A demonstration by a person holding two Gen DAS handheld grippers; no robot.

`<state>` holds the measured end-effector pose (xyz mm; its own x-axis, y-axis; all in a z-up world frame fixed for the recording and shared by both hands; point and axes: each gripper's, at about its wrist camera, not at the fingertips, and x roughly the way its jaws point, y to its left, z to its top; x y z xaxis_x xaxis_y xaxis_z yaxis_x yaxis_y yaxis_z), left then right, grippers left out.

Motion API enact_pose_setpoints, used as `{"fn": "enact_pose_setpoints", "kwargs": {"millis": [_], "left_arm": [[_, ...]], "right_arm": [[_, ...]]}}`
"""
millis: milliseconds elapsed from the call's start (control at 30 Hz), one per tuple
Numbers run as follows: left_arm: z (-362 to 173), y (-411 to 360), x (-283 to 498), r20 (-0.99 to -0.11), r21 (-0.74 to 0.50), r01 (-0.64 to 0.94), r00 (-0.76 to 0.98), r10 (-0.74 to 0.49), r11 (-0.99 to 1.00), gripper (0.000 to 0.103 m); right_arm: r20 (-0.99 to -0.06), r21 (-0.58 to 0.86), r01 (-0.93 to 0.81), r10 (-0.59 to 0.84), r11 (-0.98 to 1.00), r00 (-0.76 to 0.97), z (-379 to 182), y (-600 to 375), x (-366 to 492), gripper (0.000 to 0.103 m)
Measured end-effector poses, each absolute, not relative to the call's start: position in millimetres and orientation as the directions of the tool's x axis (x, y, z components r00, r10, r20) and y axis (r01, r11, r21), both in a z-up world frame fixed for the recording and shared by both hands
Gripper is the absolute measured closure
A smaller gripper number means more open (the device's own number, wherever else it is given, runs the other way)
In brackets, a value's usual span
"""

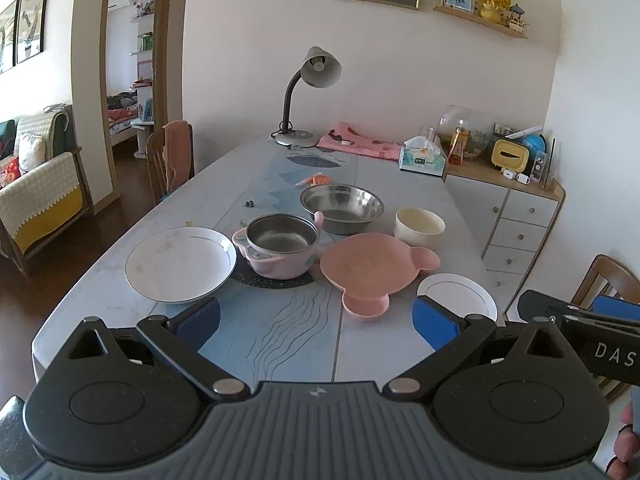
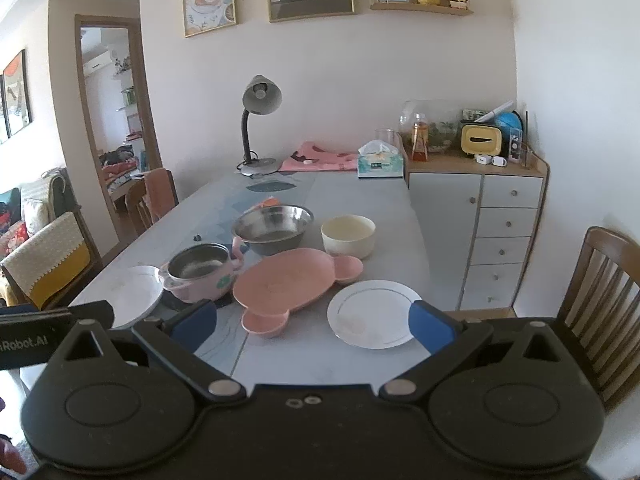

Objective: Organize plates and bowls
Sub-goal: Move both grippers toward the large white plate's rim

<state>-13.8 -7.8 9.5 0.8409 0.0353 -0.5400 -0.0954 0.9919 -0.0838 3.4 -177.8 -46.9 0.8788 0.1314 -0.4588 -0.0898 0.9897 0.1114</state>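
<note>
I am holding my left gripper (image 1: 316,320) and right gripper (image 2: 314,322) spread wide over the bench's (image 1: 376,356) near edge, gripping nothing. Along it the pink pot (image 1: 278,250), steel bowl (image 1: 341,207), cream bowl (image 1: 419,227) (all empty), pink plate (image 1: 368,268) and two white plates (image 1: 180,264) (image 2: 372,312) are sitting.

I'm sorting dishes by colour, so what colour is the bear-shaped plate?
The bear-shaped plate is pink, clearest in the left wrist view.

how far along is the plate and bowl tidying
Nothing looks done: the large white plate, pink pot, steel bowl, cream bowl, pink bear plate and small white plate lie unstacked. Both tongs, left and right, are open and empty. All sorting remains.
</note>
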Motion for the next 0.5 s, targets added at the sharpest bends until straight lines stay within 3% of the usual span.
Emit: {"fn": "enact_pose_setpoints", "kwargs": {"millis": [500], "left_arm": [[10.3,-2.5,-10.6,-0.524,-0.092,-0.107,0.85,0.043,0.99,0.0]], "right_arm": [[-0.462,0.113,-0.073,0.117,0.991,0.879,-44.8,-177.2,7.1,0.0]]}}
